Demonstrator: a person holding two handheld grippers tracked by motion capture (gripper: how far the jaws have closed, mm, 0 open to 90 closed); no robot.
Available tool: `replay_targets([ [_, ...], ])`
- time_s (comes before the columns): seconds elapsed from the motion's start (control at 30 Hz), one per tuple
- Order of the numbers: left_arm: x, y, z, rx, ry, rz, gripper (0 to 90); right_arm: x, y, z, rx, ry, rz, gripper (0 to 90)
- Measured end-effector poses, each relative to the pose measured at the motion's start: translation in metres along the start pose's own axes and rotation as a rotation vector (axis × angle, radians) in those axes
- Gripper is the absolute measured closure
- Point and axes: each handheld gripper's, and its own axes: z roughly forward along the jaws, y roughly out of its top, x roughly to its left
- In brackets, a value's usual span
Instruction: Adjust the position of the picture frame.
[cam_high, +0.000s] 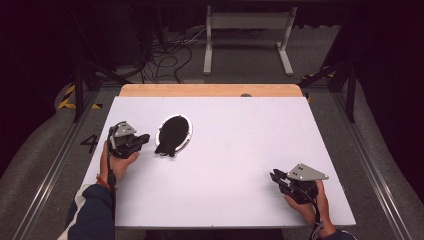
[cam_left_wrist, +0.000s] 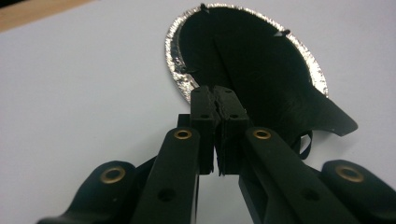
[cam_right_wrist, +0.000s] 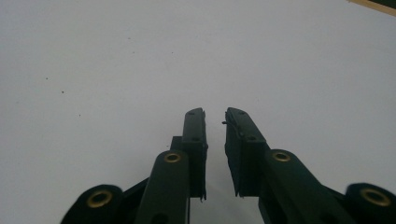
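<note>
An oval silver-rimmed plate (cam_high: 188, 131) lies on the left half of the white table (cam_high: 240, 150), covered by a black cloth-like piece (cam_high: 172, 134) whose lower end hangs over the rim. My left gripper (cam_high: 145, 137) rests just left of it, pointing at it. In the left gripper view the jaws are pressed together with nothing between them, the left gripper (cam_left_wrist: 215, 91) sitting at the plate's crinkled foil rim (cam_left_wrist: 173, 56), and the black piece (cam_left_wrist: 261, 70) ends in a flap. My right gripper (cam_high: 274, 175) rests near the front right. The right gripper (cam_right_wrist: 215, 114) keeps a narrow, empty gap over bare table.
A wooden strip (cam_high: 210, 90) runs along the table's far edge. Beyond it on the floor stand a white metal frame (cam_high: 247, 30) and loose cables (cam_high: 165, 55). The person's forearms come in at the bottom corners.
</note>
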Motion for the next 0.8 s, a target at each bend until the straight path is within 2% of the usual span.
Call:
replay_targets([
  [0.07, 0.000, 0.002, 0.007, 0.006, 0.000, -0.022, 87.0, -0.001, 0.000, 0.000, -0.002, 0.002, 0.005, 79.0],
  [0.1, 0.001, 0.004, 0.009, 0.010, 0.009, -0.019, 87.0, -0.002, -0.001, 0.000, -0.002, 0.001, 0.007, 79.0],
  [0.17, 0.001, 0.005, 0.013, 0.013, 0.004, -0.034, 86.9, -0.002, -0.001, 0.000, -0.001, 0.000, 0.008, 79.0],
  [0.2, 0.001, 0.006, 0.016, 0.020, 0.011, -0.019, 86.9, -0.002, -0.001, 0.000, -0.002, 0.002, 0.010, 79.0],
  [0.33, -0.001, 0.007, 0.026, 0.049, 0.016, -0.008, 86.9, -0.002, -0.001, 0.000, -0.001, 0.003, 0.010, 78.8],
  [0.4, -0.003, 0.006, 0.031, 0.063, 0.011, -0.015, 86.8, -0.002, -0.001, 0.000, 0.000, 0.003, 0.010, 78.8],
  [0.47, -0.005, 0.006, 0.035, 0.092, -0.012, 0.004, 86.8, -0.002, -0.001, 0.001, 0.001, 0.004, 0.011, 78.8],
  [0.8, -0.010, 0.006, 0.037, 0.092, -0.024, -0.003, 89.8, -0.001, -0.001, 0.002, 0.004, 0.020, 0.000, 78.6],
])
